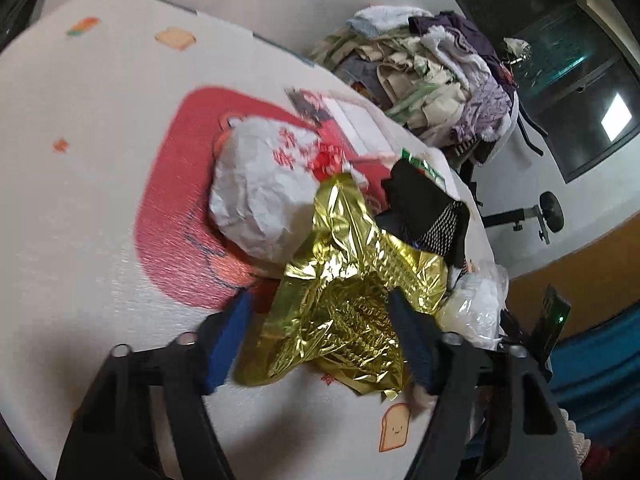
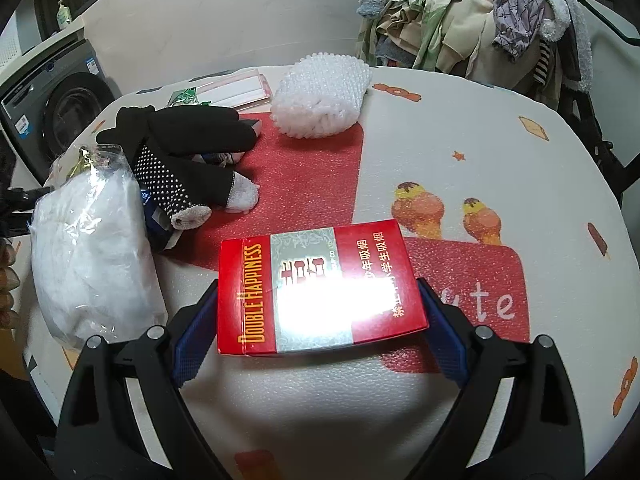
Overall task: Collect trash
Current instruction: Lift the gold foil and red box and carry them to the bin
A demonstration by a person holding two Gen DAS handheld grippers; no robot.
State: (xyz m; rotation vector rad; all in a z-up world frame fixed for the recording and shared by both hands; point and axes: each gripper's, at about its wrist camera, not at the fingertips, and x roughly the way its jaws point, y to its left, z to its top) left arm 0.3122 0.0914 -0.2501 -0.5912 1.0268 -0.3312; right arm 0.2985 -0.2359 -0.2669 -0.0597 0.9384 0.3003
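Observation:
A crumpled gold foil wrapper lies on the patterned table cover between the fingers of my left gripper. The right pad touches the foil, while a sliver of red mat still shows beside the left pad, so the jaws stand open around it. My right gripper is shut on a red cigarette pack, with a blue pad against each long side. Other trash lies close by: a crumpled white paper bag, a clear plastic bag of white stuff and a white foam net.
Black dotted gloves lie on the red mat, with a clear plastic box and a green packet behind them. A pile of clothes is heaped beyond the table's far edge. A washing machine stands at the left.

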